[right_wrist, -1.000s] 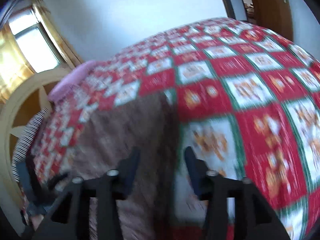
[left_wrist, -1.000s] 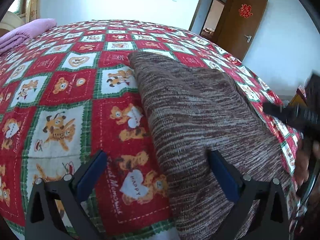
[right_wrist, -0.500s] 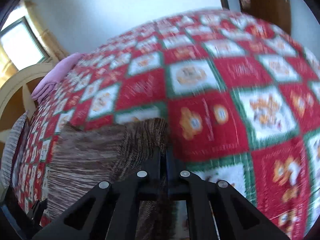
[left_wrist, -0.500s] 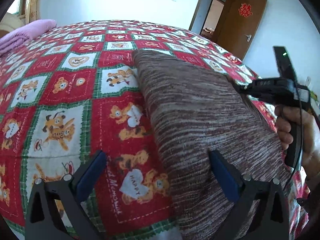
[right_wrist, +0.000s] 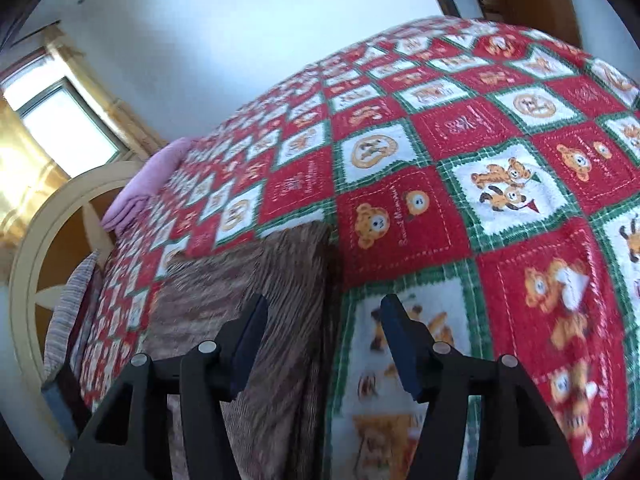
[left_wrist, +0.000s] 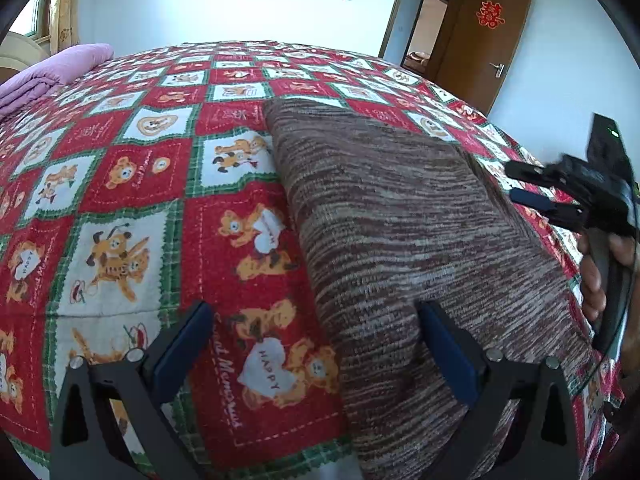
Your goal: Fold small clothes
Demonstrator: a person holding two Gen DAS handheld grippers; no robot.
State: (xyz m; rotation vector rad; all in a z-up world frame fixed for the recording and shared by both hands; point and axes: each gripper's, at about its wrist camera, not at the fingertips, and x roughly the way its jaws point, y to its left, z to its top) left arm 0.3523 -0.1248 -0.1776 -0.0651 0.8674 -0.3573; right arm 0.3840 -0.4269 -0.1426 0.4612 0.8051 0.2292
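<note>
Brown-and-cream marled knit garment, folded flat on red-and-white bear-print bedspread: apparently soft, light, limp; best pinched at corner edges; left gripper and right gripper both spread wide, empty.

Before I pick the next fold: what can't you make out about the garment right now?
- Brown knit garment: near end cut off by the bottom edge, left wrist view.
- Its layers and garment type: right wrist view blurred.
- Its right hem: hidden behind the right gripper.

One brown knit garment, one patchwork bedspread, one pink blanket at ten o'clock, two tools: left tool, right tool.
</note>
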